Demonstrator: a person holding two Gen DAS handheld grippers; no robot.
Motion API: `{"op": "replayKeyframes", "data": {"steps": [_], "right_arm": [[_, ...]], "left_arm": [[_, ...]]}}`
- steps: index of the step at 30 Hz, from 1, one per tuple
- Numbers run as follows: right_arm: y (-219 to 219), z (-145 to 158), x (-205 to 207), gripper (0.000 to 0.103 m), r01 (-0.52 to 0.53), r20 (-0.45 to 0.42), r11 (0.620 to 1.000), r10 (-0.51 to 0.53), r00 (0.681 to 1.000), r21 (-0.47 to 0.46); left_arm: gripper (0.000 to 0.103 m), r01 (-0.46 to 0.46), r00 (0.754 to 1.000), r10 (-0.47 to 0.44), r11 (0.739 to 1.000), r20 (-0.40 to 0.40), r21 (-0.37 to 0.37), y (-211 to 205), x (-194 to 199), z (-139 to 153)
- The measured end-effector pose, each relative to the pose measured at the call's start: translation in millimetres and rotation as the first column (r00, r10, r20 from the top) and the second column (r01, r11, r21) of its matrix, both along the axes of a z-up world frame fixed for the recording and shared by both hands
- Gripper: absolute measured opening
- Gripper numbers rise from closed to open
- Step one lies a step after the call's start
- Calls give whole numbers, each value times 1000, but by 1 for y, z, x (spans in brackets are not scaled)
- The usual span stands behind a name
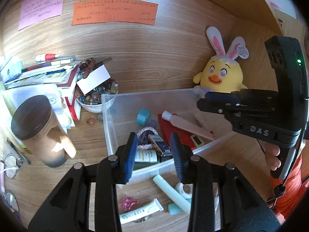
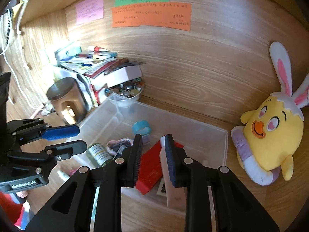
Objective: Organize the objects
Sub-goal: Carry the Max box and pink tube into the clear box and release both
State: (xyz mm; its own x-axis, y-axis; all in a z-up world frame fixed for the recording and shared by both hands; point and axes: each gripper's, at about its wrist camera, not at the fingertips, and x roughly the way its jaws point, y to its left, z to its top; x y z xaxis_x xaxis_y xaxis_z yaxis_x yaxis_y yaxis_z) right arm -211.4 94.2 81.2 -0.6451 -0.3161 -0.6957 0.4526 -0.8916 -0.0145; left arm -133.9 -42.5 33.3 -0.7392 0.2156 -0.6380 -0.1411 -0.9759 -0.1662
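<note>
A clear plastic bin point(image 1: 110, 127) point(image 2: 222, 147) stands on the wooden desk. It holds a blue tape roll point(image 1: 143, 116) point(image 2: 141, 127), a red packet point(image 1: 173, 131) point(image 2: 151, 166), a pink tube point(image 1: 185, 124) point(image 2: 174, 191), a braided cord point(image 1: 147, 131), a small bottle point(image 2: 99, 152) and other small items. My left gripper point(image 1: 154, 152) is open and empty over the bin's near wall. My right gripper point(image 2: 153, 155) is open and empty above the red packet and pink tube. Each gripper shows in the other's view.
On the desk before the bin lie a pale green tube point(image 1: 173, 193), a white tube point(image 1: 141, 211), a white tape holder point(image 1: 183, 189) and pink glitter point(image 1: 127, 203). A brown jar point(image 1: 38, 127), stacked books point(image 1: 44, 73), a bowl of marbles point(image 1: 92, 100) and a yellow plush chick point(image 1: 220, 73) surround it.
</note>
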Motion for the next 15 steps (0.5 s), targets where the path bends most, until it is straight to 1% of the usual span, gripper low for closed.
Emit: {"op": "replayKeyframes", "data": {"steps": [3,5,7,8,12,15], "right_arm": [[1,0,15,26,-9,-9,1000,9,1000,-13],[2,-2,25,29,-15,-12,1000,14,1000,-21],[2,-3,35,32,-22,-15,999,21,1000,-29],[3,-4,39,33,-27,-15,999,26,1000,-34],[1,-12,58,37,-44,-14,998,44,999,-45],[-2,-19,69,42,-65,-8,997,65,998,-30]], "left_arm": [[39,2,1000,-2,1000,1,-11,-1,11,-2],[42,1,1000,-1,1000,3,-15,-3,18,-4],[48,-2,1000,2,1000,3,-18,-4,25,-7],[49,-3,1000,3,1000,4,-21,-5,29,-9],[50,-10,1000,11,999,24,-33,-8,41,-20],[50,-17,998,20,999,60,-43,-13,47,-33]]}}
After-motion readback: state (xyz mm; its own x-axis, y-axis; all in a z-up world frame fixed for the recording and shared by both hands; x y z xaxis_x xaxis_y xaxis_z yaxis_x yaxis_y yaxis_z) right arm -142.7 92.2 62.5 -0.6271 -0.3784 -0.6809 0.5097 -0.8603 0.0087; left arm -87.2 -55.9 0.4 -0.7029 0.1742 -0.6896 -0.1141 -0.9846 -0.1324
